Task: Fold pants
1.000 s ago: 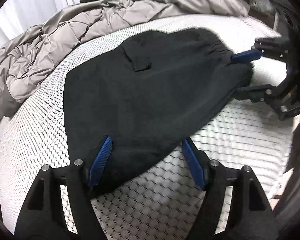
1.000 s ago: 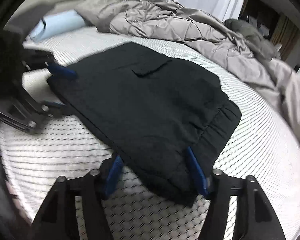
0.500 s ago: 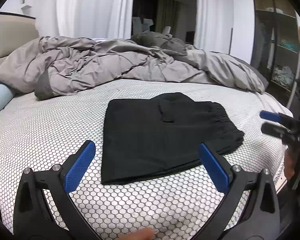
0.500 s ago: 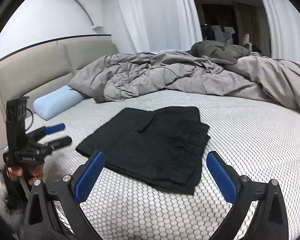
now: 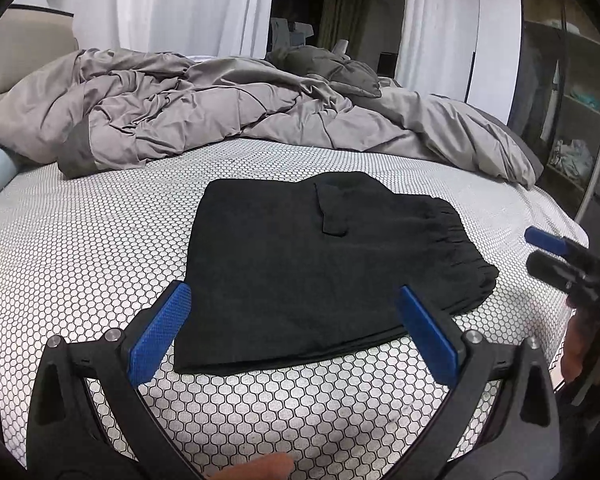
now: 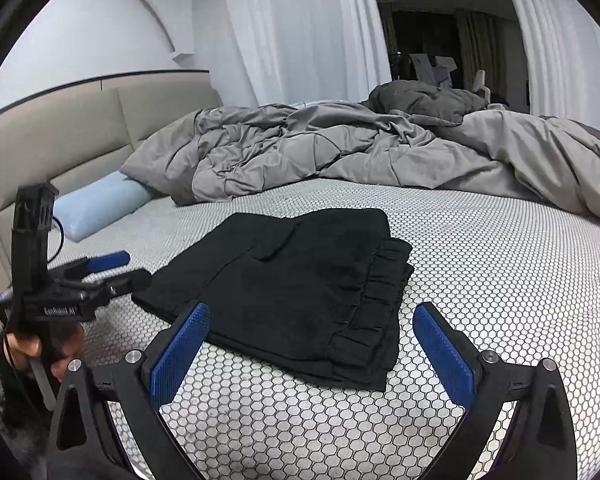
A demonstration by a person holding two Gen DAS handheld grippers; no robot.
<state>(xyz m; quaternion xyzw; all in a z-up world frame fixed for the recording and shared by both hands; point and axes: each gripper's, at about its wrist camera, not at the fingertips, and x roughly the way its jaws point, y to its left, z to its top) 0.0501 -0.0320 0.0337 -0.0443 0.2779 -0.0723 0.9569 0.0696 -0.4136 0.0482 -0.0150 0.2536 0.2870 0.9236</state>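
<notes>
The black pants (image 5: 320, 264) lie folded into a flat rectangle on the honeycomb-patterned mattress (image 5: 80, 264), pocket flap up and elastic waistband at the right. In the right wrist view the pants (image 6: 300, 288) show with the waistband nearest. My left gripper (image 5: 296, 332) is open and empty, held back from the near edge of the pants; it also shows at the left of the right wrist view (image 6: 118, 268). My right gripper (image 6: 312, 352) is open and empty, short of the waistband; it also shows at the right of the left wrist view (image 5: 548, 252).
A rumpled grey duvet (image 5: 228, 112) is piled across the far side of the bed. A light blue pillow (image 6: 96, 204) lies by the beige headboard (image 6: 60, 136). White curtains (image 6: 300, 32) hang behind. Shelves (image 5: 568, 120) stand to the right.
Both grippers have let go of the pants, opened wide and pulled back and up from the bed. The folded pants stay flat on the mattress.
</notes>
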